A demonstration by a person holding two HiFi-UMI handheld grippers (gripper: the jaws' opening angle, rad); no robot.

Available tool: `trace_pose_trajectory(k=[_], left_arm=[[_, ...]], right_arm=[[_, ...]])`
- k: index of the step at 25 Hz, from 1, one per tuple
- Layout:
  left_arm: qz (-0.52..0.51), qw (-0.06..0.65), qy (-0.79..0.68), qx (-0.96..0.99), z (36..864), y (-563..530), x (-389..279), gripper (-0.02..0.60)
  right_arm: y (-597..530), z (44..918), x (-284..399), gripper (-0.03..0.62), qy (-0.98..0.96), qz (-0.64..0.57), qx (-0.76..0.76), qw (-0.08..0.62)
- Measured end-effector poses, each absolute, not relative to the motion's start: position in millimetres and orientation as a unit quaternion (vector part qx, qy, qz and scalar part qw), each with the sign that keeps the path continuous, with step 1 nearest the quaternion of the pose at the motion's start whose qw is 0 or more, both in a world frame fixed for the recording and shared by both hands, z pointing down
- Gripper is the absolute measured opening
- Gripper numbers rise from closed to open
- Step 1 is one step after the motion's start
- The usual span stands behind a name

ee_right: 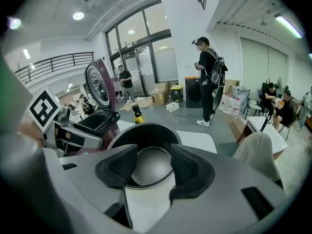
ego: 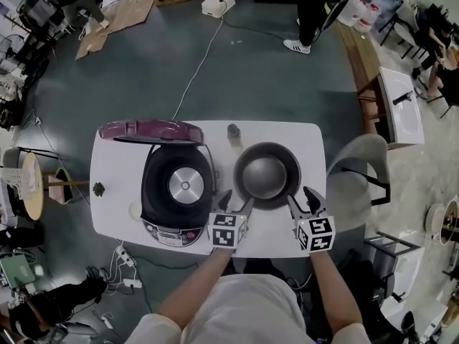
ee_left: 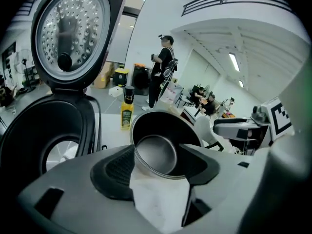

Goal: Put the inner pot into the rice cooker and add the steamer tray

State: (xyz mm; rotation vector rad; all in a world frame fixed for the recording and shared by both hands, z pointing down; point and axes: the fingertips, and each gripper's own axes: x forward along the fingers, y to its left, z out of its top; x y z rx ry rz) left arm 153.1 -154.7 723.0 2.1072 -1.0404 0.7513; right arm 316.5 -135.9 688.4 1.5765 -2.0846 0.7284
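The dark round inner pot (ego: 265, 174) stands on the white table (ego: 308, 138), right of the open rice cooker (ego: 178, 192), whose purple lid (ego: 150, 130) is tipped back. The cooker's cavity (ee_left: 48, 140) has nothing in it. A paler grey round part shows inside the pot; I cannot tell if it is the steamer tray. My left gripper (ego: 237, 201) is at the pot's near left rim, jaws open, with the pot (ee_left: 161, 145) seen through the gap of the left gripper (ee_left: 158, 168). My right gripper (ego: 301, 199) is at the near right rim, and the right gripper (ee_right: 152, 172) is open before the pot (ee_right: 146, 135).
A small yellow-labelled bottle (ego: 233, 131) stands at the table's far edge behind the pot. A small green thing (ego: 98, 188) lies at the table's left. A grey chair (ego: 358, 170) is beside the table's right end. A person (ee_right: 209, 77) stands on the floor beyond.
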Motion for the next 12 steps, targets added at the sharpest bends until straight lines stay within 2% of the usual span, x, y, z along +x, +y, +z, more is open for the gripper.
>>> trace_pose_trajectory(k=[12], left_arm=[[0.309,0.373,-0.422,0.766,783,-184,157,0.298]], right_arm=[[-173,756,345,0.230,-0.721,0.301,0.567,0.262]])
